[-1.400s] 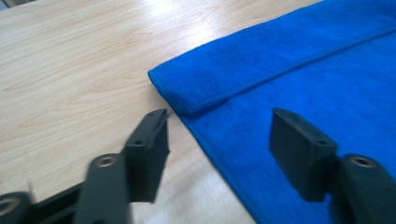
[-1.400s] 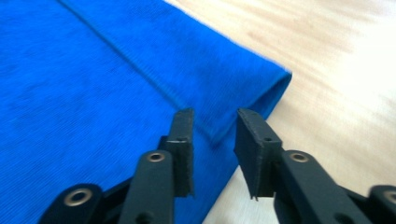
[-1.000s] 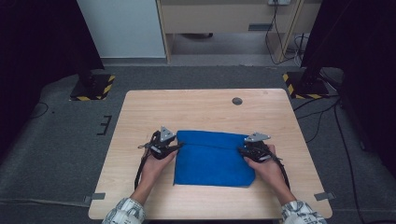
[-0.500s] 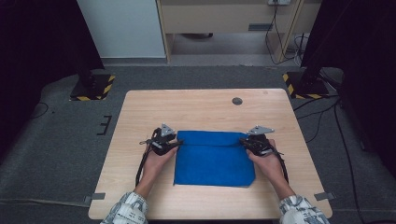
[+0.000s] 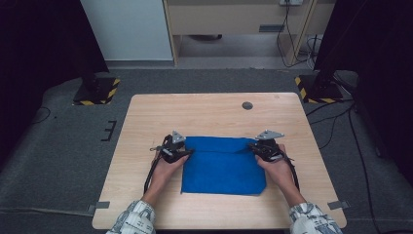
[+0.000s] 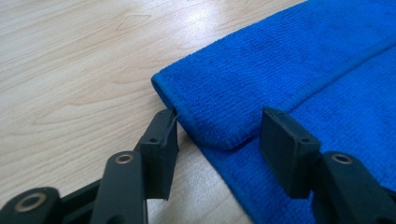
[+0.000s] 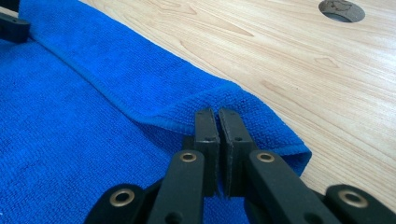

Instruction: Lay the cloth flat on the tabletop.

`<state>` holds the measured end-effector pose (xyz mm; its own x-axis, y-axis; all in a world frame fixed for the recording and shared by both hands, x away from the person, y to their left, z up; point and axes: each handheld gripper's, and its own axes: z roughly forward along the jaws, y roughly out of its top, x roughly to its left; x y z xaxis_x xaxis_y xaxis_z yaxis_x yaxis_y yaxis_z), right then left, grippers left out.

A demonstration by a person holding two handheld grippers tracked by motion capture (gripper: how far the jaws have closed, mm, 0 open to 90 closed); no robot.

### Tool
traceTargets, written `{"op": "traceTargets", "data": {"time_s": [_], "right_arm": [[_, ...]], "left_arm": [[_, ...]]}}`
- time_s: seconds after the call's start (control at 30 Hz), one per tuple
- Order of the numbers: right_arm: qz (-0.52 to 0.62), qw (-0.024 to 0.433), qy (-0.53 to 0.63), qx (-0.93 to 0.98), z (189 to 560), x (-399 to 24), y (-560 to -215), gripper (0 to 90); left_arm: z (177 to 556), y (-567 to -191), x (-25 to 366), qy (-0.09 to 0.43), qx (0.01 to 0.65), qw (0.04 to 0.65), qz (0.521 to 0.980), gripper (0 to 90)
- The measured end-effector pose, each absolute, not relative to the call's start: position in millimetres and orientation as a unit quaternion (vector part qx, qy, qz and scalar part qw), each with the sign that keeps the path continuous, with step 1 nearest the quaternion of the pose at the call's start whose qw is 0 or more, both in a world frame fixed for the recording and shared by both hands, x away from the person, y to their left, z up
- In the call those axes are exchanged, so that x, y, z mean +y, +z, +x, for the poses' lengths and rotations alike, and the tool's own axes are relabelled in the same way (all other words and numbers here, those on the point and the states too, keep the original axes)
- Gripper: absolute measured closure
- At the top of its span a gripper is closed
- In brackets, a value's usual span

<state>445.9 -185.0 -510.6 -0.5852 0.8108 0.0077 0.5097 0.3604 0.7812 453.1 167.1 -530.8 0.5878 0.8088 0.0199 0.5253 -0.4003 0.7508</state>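
A blue cloth lies flat on the wooden table, with a narrow strip along its far edge folded over toward me. My left gripper is at the far left corner. In the left gripper view it stands open, and the folded corner of the cloth sits between its jaws. My right gripper is at the far right corner. Its jaws are shut on the hem of the folded cloth.
A round cable hole sits in the table beyond the cloth, also seen as the hole in the right gripper view. Bare wood surrounds the cloth. Dark stands with striped bases stand on the floor beyond the table.
Both hands have slid a little toward the far edge of the cloth. The cloth itself has stayed in place.
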Motion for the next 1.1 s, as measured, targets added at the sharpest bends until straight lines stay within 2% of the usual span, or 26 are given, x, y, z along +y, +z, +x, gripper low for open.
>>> {"op": "traceTargets", "data": {"time_s": [0.07,0.1,0.13,0.3,0.5,0.83,0.9,0.93,0.97,1.03,1.1], "right_arm": [[0.411,0.196,0.387,0.802,446,-185,-510,87.2],[0.412,0.195,0.388,0.802,446,-185,-509,87.2],[0.412,0.197,0.389,0.800,446,-186,-508,87.2],[0.412,0.199,0.391,0.799,449,-189,-503,87.4],[0.413,0.205,0.378,0.803,462,-191,-495,87.2],[0.438,0.193,0.350,0.805,503,-187,-499,86.8],[0.446,0.191,0.343,0.804,511,-186,-502,85.4],[0.457,0.198,0.337,0.799,519,-187,-506,79.4],[0.457,0.198,0.337,0.799,519,-187,-506,79.4],[0.473,0.211,0.324,0.792,526,-188,-509,71.4],[0.493,0.224,0.310,0.781,535,-191,-512,58.4]], "left_arm": [[454,-529,165,0.204,0.407,0.362,0.814,59.8],[453,-528,165,0.211,0.405,0.362,0.813,59.8],[453,-528,164,0.211,0.402,0.368,0.812,66.6],[456,-522,163,0.194,0.398,0.384,0.811,86.2],[471,-504,159,0.192,0.421,0.414,0.784,84.2],[502,-508,153,0.185,0.461,0.390,0.775,84.7],[507,-512,152,0.185,0.471,0.389,0.769,80.7],[510,-515,151,0.183,0.480,0.393,0.763,72.1],[510,-515,151,0.183,0.480,0.393,0.763,70.1],[514,-517,150,0.186,0.484,0.395,0.758,67.4],[517,-519,152,0.200,0.488,0.401,0.749,60.7]]}}
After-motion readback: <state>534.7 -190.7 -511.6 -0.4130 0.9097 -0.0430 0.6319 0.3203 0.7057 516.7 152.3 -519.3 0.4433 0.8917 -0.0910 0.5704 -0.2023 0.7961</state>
